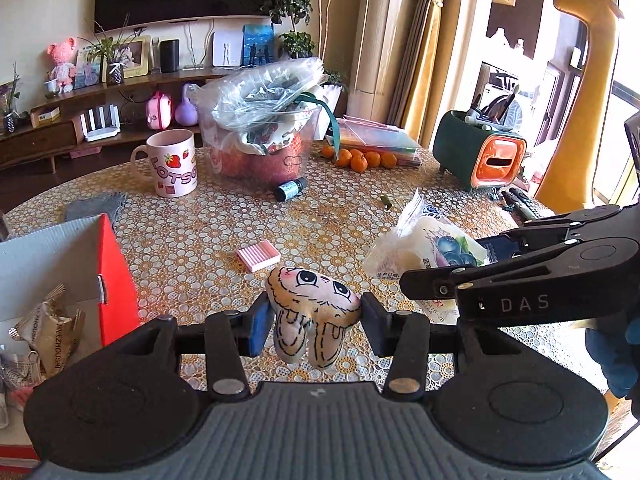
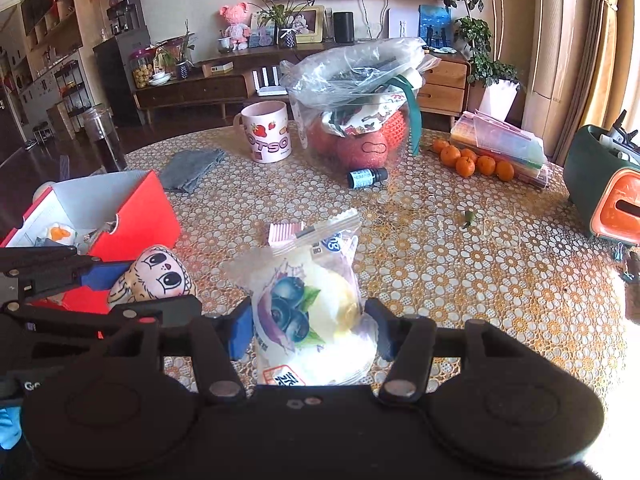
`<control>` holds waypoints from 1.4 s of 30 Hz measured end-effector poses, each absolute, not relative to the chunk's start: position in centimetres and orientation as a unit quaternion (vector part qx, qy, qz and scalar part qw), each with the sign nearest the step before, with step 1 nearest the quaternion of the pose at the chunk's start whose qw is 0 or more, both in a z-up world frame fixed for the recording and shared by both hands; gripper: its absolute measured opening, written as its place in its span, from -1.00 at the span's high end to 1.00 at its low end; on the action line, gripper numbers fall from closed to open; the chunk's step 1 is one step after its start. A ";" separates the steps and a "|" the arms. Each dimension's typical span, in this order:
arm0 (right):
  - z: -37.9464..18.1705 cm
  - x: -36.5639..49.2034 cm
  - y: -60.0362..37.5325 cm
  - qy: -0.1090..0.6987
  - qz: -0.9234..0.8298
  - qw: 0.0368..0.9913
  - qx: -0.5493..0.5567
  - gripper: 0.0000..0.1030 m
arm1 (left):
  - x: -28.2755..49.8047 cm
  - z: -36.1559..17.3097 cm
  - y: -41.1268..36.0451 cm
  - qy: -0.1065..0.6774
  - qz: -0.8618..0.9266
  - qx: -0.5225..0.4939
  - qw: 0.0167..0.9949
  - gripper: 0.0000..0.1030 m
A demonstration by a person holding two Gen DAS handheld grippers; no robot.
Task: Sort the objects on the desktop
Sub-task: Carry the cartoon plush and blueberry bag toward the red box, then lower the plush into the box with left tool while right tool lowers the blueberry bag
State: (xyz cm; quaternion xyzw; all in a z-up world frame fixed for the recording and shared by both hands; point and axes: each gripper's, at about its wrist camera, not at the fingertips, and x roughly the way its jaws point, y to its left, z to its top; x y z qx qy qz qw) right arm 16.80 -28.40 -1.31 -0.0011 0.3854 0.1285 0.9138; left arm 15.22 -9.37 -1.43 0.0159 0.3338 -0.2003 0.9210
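Observation:
My left gripper [image 1: 314, 322] is shut on a small plush rabbit toy [image 1: 316, 312], held just above the table. The toy also shows in the right wrist view [image 2: 154, 280], beside the red box [image 2: 132, 220]. My right gripper [image 2: 310, 332] is shut on a blueberry bread packet [image 2: 312, 312], which also shows in the left wrist view [image 1: 424, 248] with the right gripper's arm [image 1: 520, 276] over it. The red box [image 1: 114, 276] stands open at the left and holds snack packets.
On the patterned table [image 2: 440, 260] lie a pink eraser [image 1: 258, 255], a small dark bottle [image 1: 290, 189], a pink mug [image 1: 172, 168], a grey cloth [image 2: 192, 168], a clear tub with bags [image 1: 260, 136], oranges [image 1: 360, 159], a green-orange desk organiser [image 1: 480, 152] and pens [image 1: 524, 204].

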 end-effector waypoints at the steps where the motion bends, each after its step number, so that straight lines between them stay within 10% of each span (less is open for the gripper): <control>1: -1.0 16.6 -28.1 0.385 0.131 0.914 -0.001 -0.11 | 15.1 -1.2 -9.0 0.334 -0.199 0.014 0.921 0.11; 42: 2.9 15.3 -8.6 0.363 0.274 0.888 -0.060 -0.11 | 13.0 2.5 13.2 0.313 -0.040 -0.031 0.948 0.10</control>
